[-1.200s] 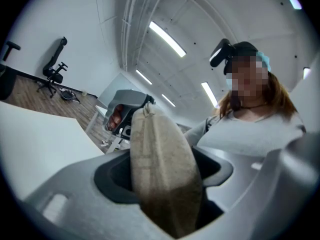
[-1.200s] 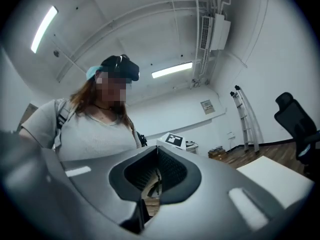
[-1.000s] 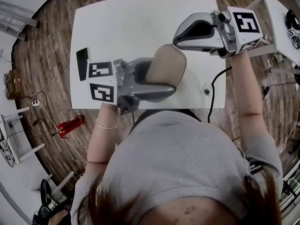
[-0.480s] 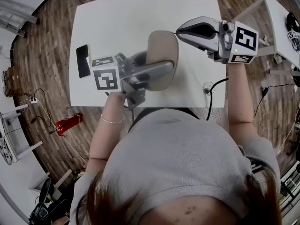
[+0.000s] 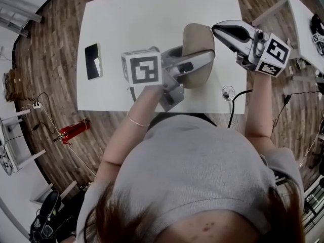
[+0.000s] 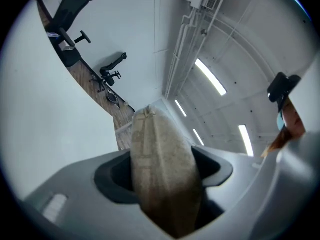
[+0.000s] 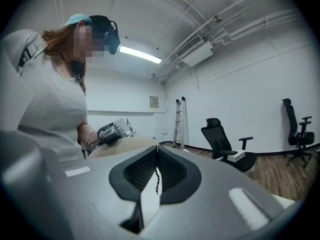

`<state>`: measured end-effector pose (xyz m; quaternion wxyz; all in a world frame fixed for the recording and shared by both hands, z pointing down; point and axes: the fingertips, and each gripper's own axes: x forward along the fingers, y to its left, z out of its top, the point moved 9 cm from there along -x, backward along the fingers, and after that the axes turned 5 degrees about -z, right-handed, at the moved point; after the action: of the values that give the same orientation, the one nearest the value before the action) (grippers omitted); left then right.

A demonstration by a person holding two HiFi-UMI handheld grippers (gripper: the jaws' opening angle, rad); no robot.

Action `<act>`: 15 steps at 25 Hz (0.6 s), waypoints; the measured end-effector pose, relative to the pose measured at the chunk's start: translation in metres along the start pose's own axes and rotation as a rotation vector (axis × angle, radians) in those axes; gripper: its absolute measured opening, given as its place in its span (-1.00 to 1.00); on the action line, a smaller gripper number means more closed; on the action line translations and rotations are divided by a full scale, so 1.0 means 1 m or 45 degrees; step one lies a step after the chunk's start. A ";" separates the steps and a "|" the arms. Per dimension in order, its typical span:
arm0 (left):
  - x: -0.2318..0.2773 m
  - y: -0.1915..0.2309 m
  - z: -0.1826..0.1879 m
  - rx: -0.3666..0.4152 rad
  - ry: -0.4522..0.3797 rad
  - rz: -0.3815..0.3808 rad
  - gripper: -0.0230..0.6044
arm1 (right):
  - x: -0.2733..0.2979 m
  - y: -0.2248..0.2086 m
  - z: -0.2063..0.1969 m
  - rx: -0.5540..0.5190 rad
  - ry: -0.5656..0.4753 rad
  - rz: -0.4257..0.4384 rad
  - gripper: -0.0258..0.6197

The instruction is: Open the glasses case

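One tan glasses case (image 5: pixel 198 42), looks closed, clamped edge-on between the jaws of the left gripper (image 5: pixel 195 57). Jaws spread fairly wide around it. Case held up off the white counter (image 5: pixel 147 19), over its near right part. Jaws of the right gripper (image 5: pixel 218 29) pressed together, nothing between, tips just beside the case's upper right edge; contact unclear. Two grippers, one marker cube (image 5: pixel 143 68) each. One dark phone-like slab (image 5: pixel 92 61) flat on the counter's left side, well apart from the case. Two black office chairs (image 7: pixel 222 139) and one ladder (image 7: pixel 179 121) in the right gripper view.
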<state>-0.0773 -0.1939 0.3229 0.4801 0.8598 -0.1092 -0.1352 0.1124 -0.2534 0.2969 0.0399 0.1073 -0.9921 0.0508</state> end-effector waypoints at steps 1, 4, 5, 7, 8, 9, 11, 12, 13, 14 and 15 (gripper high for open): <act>0.003 0.000 -0.002 -0.014 -0.014 -0.012 0.11 | -0.003 0.001 0.000 -0.009 0.004 -0.009 -0.90; 0.002 0.002 0.001 -0.018 -0.047 -0.005 0.11 | -0.009 0.004 -0.001 -0.055 0.041 0.011 -0.90; 0.001 0.003 0.004 -0.010 -0.057 0.011 0.11 | -0.010 0.006 -0.001 -0.068 0.053 0.022 -0.90; 0.000 0.004 0.008 -0.014 -0.080 0.026 0.11 | -0.012 0.009 0.000 -0.085 0.060 0.022 -0.90; 0.001 0.004 0.010 -0.019 -0.093 0.025 0.11 | -0.013 0.011 0.000 -0.089 0.060 0.014 -0.90; 0.002 0.004 0.010 -0.025 -0.107 0.020 0.11 | -0.014 0.013 0.000 -0.090 0.060 0.003 -0.90; 0.005 0.005 0.014 -0.034 -0.134 0.019 0.11 | -0.015 0.015 -0.003 -0.079 0.057 -0.022 -0.90; 0.005 0.007 0.017 -0.030 -0.144 0.032 0.11 | -0.014 0.016 -0.005 -0.070 0.053 -0.033 -0.90; 0.004 0.010 0.023 -0.025 -0.151 0.050 0.11 | -0.013 0.015 -0.006 -0.060 0.050 -0.043 -0.90; 0.004 0.012 0.028 -0.027 -0.161 0.061 0.11 | -0.011 0.015 -0.008 -0.050 0.048 -0.051 -0.90; 0.005 0.014 0.032 -0.034 -0.174 0.064 0.11 | -0.010 0.016 -0.009 -0.041 0.047 -0.057 -0.90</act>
<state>-0.0843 -0.2278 0.3184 0.4863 0.8390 -0.1616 -0.1830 0.1197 -0.2350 0.3036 0.0612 0.1281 -0.9892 0.0358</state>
